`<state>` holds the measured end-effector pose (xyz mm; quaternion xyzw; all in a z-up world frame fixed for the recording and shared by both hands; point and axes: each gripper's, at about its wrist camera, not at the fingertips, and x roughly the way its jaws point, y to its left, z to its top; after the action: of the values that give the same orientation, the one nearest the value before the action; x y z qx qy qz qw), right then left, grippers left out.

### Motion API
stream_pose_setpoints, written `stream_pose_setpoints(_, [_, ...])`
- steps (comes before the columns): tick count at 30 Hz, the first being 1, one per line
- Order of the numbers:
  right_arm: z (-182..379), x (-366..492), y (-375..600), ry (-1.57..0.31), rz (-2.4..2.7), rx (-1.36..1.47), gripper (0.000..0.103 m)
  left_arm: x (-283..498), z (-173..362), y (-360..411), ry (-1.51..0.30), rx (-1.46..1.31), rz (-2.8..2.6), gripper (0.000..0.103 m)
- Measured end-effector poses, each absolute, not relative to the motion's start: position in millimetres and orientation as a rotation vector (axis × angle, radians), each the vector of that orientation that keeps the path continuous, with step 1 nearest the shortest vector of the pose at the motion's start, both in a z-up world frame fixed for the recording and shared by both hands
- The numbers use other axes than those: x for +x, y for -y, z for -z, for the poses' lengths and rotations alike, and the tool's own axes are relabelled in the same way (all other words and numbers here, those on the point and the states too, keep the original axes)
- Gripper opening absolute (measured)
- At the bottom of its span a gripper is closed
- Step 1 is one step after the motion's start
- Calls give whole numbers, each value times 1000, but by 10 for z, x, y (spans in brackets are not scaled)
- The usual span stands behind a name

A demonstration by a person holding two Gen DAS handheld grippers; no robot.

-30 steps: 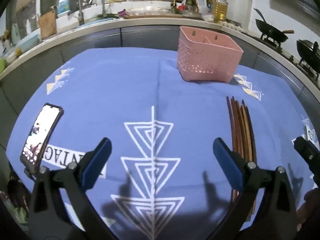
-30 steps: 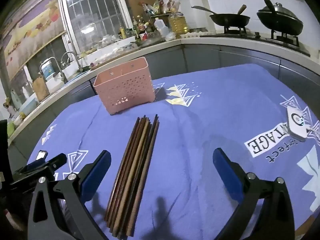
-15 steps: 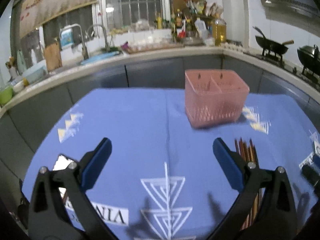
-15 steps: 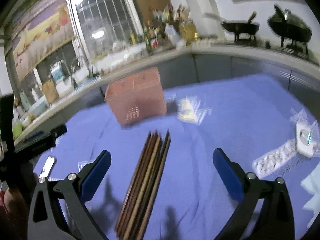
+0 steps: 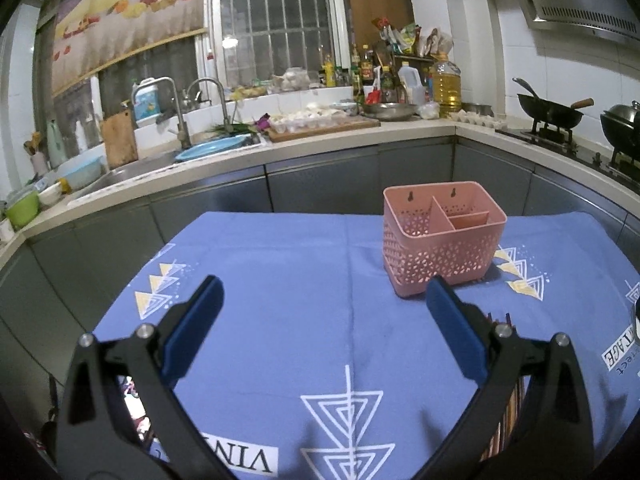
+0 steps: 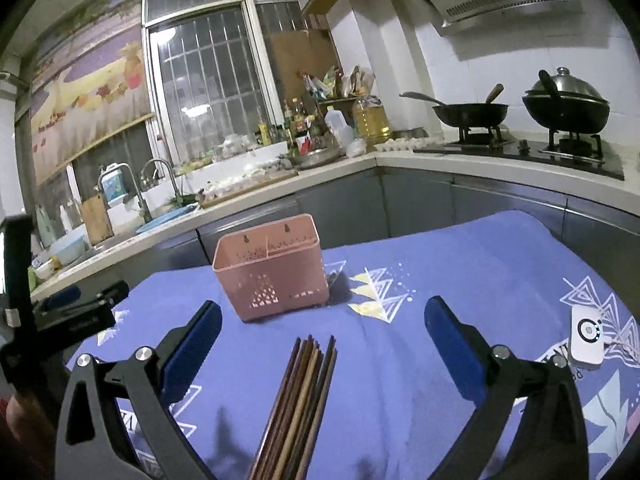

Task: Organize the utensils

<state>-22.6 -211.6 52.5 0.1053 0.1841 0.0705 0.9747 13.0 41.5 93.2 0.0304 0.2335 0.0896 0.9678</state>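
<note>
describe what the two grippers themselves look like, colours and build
Both look identical: the left gripper and right gripper have black, triangular cut-out arms with silver screw heads, each ending in a flat dark-blue rectangular pad. No cables, markings or sleeves are visible.

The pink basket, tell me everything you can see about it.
The basket is a pink box that looks like plastic, with triangular holes through its walls. Dividers split it into one long compartment and two smaller ones; what shows of them is empty. Its back wall has two hanging slots. It stands upright on the blue cloth, beyond the chopsticks, and neither tool touches it.
</note>
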Motion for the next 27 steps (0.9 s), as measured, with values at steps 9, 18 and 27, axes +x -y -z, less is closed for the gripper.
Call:
stream_pose_setpoints(9, [-458,-222,2092,-394,-149,207,93,104,-903,-445,-466,53,-195,97])
stream_pose_setpoints(18, [-446,-229,2051,-402,-151,209,88,79,-853,-398,-455,65,-196,97])
stream_pose_setpoints(27, [-436,-218,2101,-410,-139,236,87,51,-886,-367,-428,67,-182,97])
